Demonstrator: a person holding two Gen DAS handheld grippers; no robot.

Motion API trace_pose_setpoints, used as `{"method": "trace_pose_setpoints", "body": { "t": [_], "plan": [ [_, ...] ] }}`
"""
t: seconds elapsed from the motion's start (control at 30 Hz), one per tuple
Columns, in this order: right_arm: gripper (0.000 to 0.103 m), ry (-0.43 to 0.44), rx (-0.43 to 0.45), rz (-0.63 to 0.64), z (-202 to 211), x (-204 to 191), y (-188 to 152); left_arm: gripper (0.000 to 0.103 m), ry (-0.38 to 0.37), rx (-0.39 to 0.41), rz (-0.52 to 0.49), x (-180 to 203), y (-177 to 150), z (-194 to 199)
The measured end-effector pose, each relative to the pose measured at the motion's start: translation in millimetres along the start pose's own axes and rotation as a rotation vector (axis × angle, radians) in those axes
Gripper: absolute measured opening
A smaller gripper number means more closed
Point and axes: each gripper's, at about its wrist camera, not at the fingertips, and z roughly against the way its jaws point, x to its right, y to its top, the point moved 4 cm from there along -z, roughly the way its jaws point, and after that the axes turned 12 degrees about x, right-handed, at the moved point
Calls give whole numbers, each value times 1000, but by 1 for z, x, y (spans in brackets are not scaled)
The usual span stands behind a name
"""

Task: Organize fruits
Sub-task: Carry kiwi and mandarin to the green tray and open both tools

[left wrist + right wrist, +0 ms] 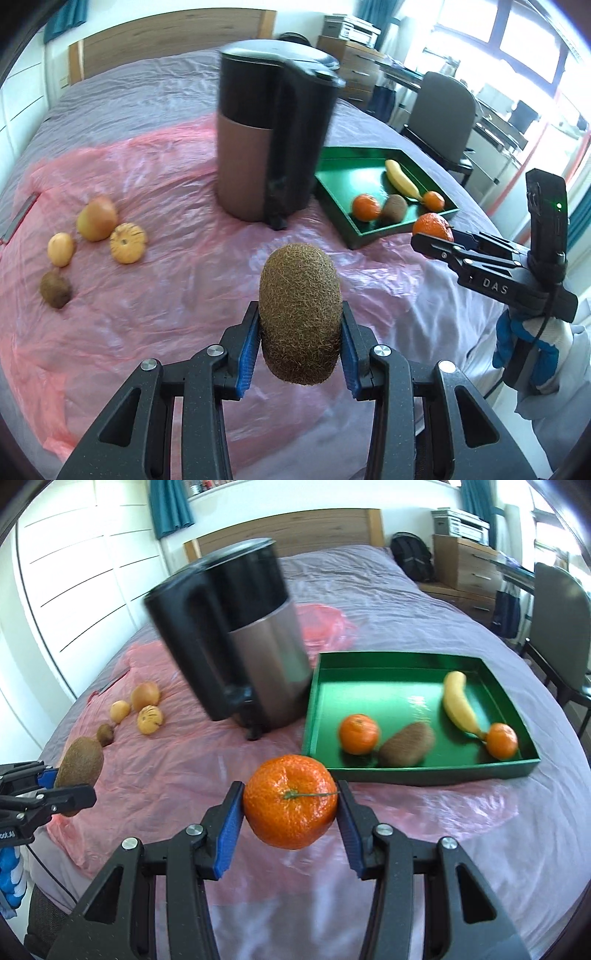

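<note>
Above the bed, left claw (300, 339) clamps a kiwi (300, 314), right claw (290, 808) pinches a mandarin (290, 801) just short of the green tray (406, 775), presumably both heading there to join the fruit inside.

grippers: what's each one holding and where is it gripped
The left gripper clamps a fuzzy brown kiwi across its lower sides. The right gripper clamps a round orange mandarin across its middle.
</note>
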Motion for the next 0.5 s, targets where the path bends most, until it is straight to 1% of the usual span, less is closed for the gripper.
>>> {"method": "trace_pose_setpoints", "body": {
  "t": [0.2,0.37,0.5],
  "plan": [
    [74,-64,25,-44,7,48,3,34,-65,-24,-62,47,15,-26],
    [74,-110,53,-48,4,85,19,34,-117,-16,-117,88,39,-54],
    [73,-156,71,-59,-4,117,34,34,-142,-9,-147,113,60,-82]
  ]
}}
